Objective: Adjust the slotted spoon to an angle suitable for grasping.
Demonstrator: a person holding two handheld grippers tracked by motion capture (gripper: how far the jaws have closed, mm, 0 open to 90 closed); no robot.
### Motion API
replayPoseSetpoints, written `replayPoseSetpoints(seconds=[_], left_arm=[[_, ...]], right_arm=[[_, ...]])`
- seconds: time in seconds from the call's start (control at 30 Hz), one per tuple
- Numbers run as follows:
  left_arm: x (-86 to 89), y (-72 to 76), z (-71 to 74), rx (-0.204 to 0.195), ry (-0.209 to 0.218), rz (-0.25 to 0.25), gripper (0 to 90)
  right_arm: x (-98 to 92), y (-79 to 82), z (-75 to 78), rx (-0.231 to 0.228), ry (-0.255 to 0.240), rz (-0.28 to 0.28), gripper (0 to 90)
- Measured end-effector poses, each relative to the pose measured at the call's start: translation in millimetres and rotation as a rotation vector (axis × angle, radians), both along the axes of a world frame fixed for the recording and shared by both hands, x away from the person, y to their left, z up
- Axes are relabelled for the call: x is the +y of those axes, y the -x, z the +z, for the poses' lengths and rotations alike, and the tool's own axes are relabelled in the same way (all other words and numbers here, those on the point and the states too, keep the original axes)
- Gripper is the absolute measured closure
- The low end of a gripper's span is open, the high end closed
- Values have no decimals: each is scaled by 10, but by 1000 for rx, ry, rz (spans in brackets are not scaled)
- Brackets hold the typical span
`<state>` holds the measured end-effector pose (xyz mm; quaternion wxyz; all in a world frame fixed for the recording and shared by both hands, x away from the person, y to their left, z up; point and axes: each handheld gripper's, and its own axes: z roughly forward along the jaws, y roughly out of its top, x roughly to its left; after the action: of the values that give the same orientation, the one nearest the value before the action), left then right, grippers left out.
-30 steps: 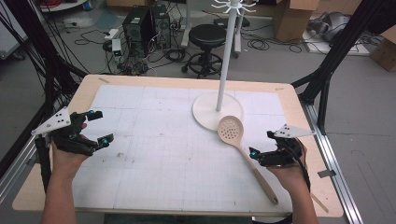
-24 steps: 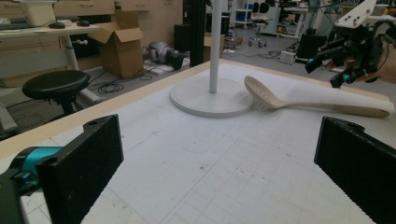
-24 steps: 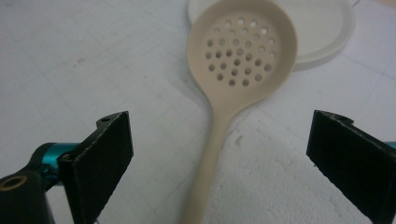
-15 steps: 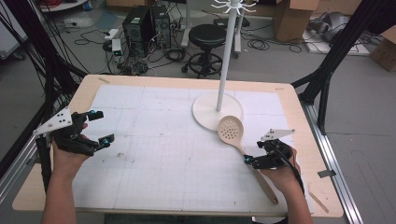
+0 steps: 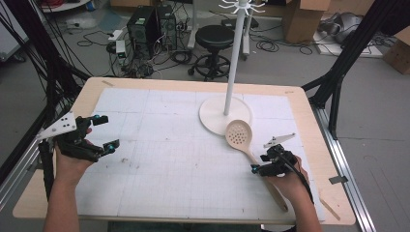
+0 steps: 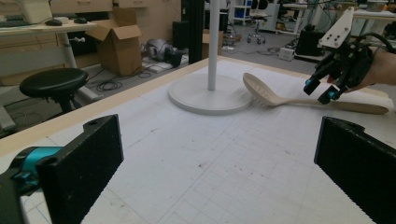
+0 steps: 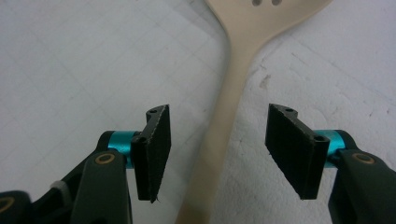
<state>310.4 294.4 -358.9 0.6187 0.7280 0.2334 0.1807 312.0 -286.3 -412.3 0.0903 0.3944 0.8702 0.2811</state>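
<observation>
A cream slotted spoon [image 5: 239, 134] lies flat on the white gridded mat, head close to the stand's round base [image 5: 226, 116], handle running toward the front right. My right gripper [image 5: 258, 163] is low over the handle. In the right gripper view the handle [image 7: 229, 107] runs up between the two black pads [image 7: 156, 149], with a gap on each side. Those jaws have just been closing and touch nothing. My left gripper [image 5: 107, 131] hovers open at the table's left with nothing between its jaws. The left gripper view shows the spoon [image 6: 266, 93] and the right gripper [image 6: 322, 91] across the table.
A white pole stand [image 5: 233, 58] with hooks at its top rises from the base at the back centre. The wooden table edge [image 5: 333, 212] borders the mat. Beyond the far edge are a black stool [image 5: 213, 36], computer gear, cables and cardboard boxes.
My right gripper has come down and shifted left onto the spoon's handle, and its jaws have narrowed around it. The left gripper and the spoon have stayed put.
</observation>
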Motion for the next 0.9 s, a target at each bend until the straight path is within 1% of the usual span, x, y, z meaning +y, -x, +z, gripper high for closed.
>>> replayPoseSetpoints(seconds=[0.17, 0.2, 0.23, 0.27, 0.3, 0.33, 0.43, 0.47, 0.5, 0.53, 0.57, 0.6, 0.63, 0.7, 0.73, 0.77, 0.8, 0.87, 0.9], left_arm=[[1, -3, -3, 1, -3, 0, 17], [-2, -3, -3, 1, -4, 0, 17], [-3, -2, -3, 1, -4, 0, 17], [-4, -1, -3, 1, -3, 0, 17], [-5, -1, -2, 0, -3, -1, 17], [-5, 0, -2, 1, -2, 0, 17], [-5, -1, -3, 1, -5, 0, 17], [-6, -1, -4, 2, -5, 0, 17], [-7, -2, -3, 1, -4, -1, 17], [-5, -2, -3, 1, -4, -1, 17], [-5, -2, -3, 1, -4, -1, 17], [-4, -1, -3, 0, -4, -1, 17], [-3, -1, -3, 0, -4, -1, 17], [-1, 0, -1, -1, -5, 0, 17], [0, 2, 0, -4, -6, 0, 17], [-2, 5, 1, -4, -2, 1, 17], [3, 5, 4, -6, -2, 0, 17], [3, 8, 7, -8, 0, 0, 17], [4, 9, 8, -8, 0, 0, 17]], right_arm=[[-3, -4, -4, 4, 6, 0, 442], [4, 0, -9, 5, 13, -5, 459], [20, 7, -13, 7, 38, -12, 470], [20, 7, -13, 7, 38, -12, 470], [25, 10, -11, 6, 49, -19, 480], [31, 6, -17, 1, 56, -15, 493], [40, 7, -27, 10, 58, -14, 507], [50, 1, -43, 12, 66, -6, 510], [53, -2, -47, 14, 68, -6, 526], [59, 1, -47, 24, 70, -13, 530], [65, -1, -54, 21, 73, -8, 533], [74, 9, -49, 35, 76, -15, 546], [80, 9, -52, 36, 82, -16, 563], [82, 8, -55, 36, 86, -11, 567], [90, 7, -61, 34, 97, -7, 598], [90, 7, -61, 34, 97, -7, 598], [104, 10, -70, 40, 102, -7, 627], [112, 16, -69, 40, 104, -13, 638], [123, 21, -68, 33, 110, -7, 660]])
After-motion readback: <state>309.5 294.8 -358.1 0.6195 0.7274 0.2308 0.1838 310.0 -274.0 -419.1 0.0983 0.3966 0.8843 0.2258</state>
